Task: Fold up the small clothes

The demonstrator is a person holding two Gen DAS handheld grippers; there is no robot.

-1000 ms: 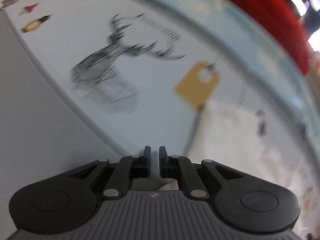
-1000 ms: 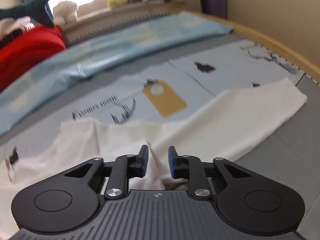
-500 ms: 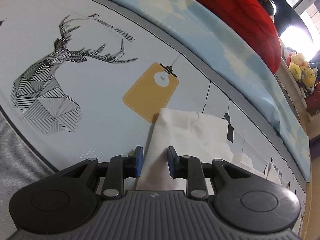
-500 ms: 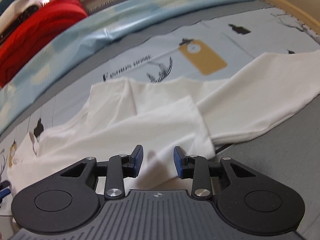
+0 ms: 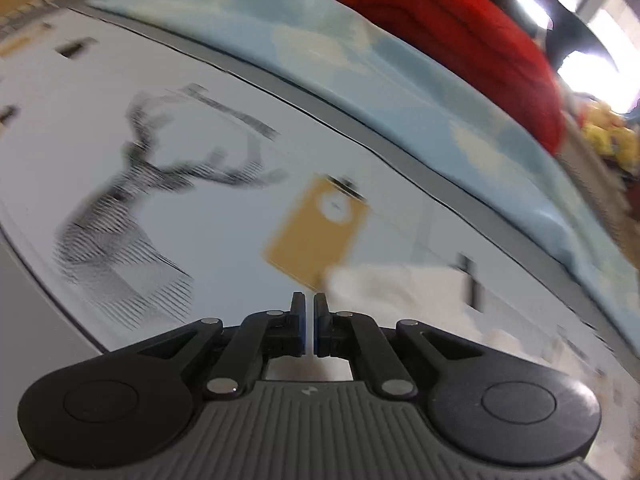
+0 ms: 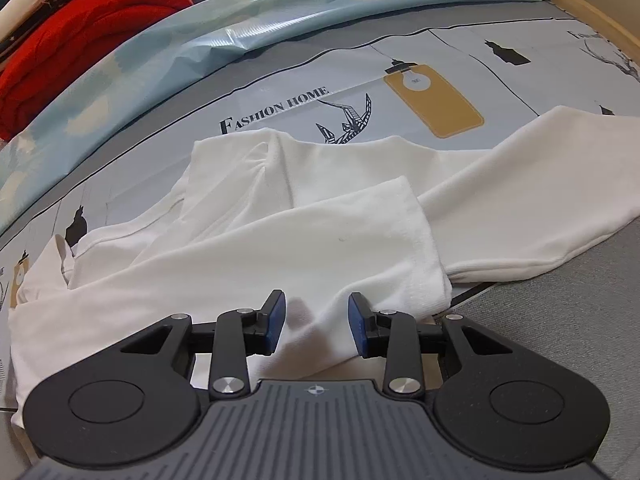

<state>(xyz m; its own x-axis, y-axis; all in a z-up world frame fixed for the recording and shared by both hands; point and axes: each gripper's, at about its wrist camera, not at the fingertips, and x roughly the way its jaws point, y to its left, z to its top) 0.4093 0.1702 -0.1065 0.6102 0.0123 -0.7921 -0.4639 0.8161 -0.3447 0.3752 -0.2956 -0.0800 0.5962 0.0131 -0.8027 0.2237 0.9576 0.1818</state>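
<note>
A white long-sleeved top (image 6: 248,216) lies spread on the printed sheet. One sleeve (image 6: 360,232) is folded across its body and the other sleeve (image 6: 540,192) stretches out to the right. My right gripper (image 6: 316,312) hovers low over the folded sleeve near its cuff. It is open, with a ridge of white cloth between the pads and neither pad pressing on it. In the blurred left wrist view my left gripper (image 5: 309,304) is shut with nothing seen between its pads. The white top (image 5: 400,292) lies just to its right.
The pale printed sheet (image 6: 400,60) shows a yellow lamp print (image 5: 316,232) and a deer print (image 5: 132,208). A light blue blanket (image 6: 200,40) runs along the far side, with a red garment (image 6: 80,40) behind it. Grey mattress (image 6: 560,340) lies at the right front.
My left jaws stood open around the white sleeve half a second ago and are now shut beside it. My right gripper has opened wider and sunk closer over the folded sleeve.
</note>
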